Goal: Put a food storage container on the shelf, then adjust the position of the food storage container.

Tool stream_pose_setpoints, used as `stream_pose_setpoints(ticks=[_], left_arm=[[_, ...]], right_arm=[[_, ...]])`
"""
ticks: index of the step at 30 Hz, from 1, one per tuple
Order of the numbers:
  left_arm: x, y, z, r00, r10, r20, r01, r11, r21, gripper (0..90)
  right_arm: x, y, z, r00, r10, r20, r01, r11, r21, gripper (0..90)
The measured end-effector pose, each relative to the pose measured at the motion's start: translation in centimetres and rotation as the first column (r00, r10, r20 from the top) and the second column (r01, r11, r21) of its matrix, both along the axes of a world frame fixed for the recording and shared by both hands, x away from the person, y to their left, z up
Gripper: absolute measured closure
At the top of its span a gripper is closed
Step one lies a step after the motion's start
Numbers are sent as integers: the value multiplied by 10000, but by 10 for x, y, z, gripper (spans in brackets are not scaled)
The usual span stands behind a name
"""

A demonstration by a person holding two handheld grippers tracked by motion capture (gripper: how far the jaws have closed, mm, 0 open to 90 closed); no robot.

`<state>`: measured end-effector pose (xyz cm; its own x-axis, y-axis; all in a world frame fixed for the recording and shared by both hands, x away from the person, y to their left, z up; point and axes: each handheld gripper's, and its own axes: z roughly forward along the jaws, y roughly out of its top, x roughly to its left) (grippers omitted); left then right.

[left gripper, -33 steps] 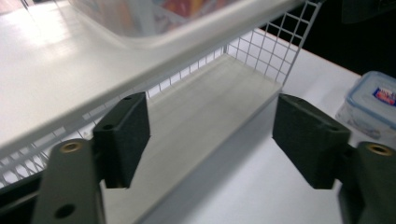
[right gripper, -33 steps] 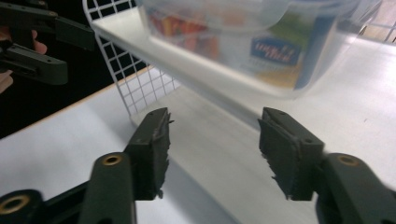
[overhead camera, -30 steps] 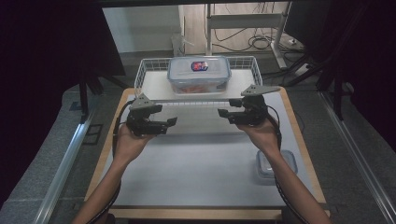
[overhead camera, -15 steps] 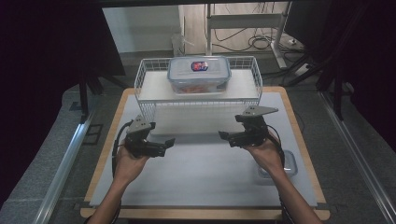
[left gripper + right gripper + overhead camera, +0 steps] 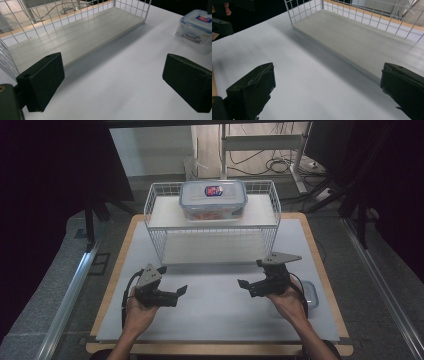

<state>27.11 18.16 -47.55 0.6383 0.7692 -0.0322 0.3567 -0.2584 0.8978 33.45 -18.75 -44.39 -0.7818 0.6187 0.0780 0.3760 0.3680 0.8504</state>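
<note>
Two lidded containers are seen: a large container (image 5: 213, 200) on the top shelf of the white wire rack (image 5: 155, 227) in the upper centre of the high view, and a small container (image 5: 310, 293) at the lower right, on the white table mat (image 5: 215, 315), partly hidden behind the right hand. The small one is also seen at the upper right of the left gripper view (image 5: 197, 26), standing apart from the rack's lower shelf (image 5: 75, 37).

The placing of the large container is judged done; the small one is judged left to be picked up, and nothing is held at present. The left gripper (image 5: 175, 292) and the right gripper (image 5: 248, 285) are held low over the mat at the lower left and lower right of centre, jaws spread wide and empty.

Compared with the earlier frames, both grippers are found lower in the picture, drawn away from the rack toward the near edge. Their jaws have just been opening, with nothing between them.
</note>
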Motion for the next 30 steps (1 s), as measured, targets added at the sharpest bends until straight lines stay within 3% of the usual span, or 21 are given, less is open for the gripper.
stream_pose_setpoints(ticks=[2,5,11,15,18,25,28,30], left_arm=[[-5,-1,-6,9999,-89,-50,89,10000,32,40],[-12,-3,-16,9999,-107,-65,111,9987,504,38],[-22,-4,-26,9996,-61,-262,85,9956,934,35],[-29,-8,-31,9985,-154,-517,215,9925,1203,41],[-31,-13,-31,9990,-203,-402,264,9872,1576,40],[-28,-8,-33,9990,1,-449,70,9877,1564,38],[-28,-4,-33,9989,146,-455,-76,9884,1518,38],[-27,-2,-33,9987,201,-460,-128,9879,1544,38]], right_arm=[[-7,-1,-6,10000,54,50,-54,10000,57,0],[-14,-2,-12,9999,-1,135,0,10000,71,1],[-24,-6,-27,9998,-106,-188,106,9999,-22,7],[-31,-3,-36,9994,-129,-306,112,9985,-544,12],[-33,-1,-40,9996,-175,-233,155,9964,-830,12],[-29,-3,-40,9968,-669,-435,627,9940,-901,0],[-25,-6,-40,9926,-815,-896,744,9941,-794,0],[-25,-9,-40,9869,-1033,-1236,899,9899,-1096,39]])
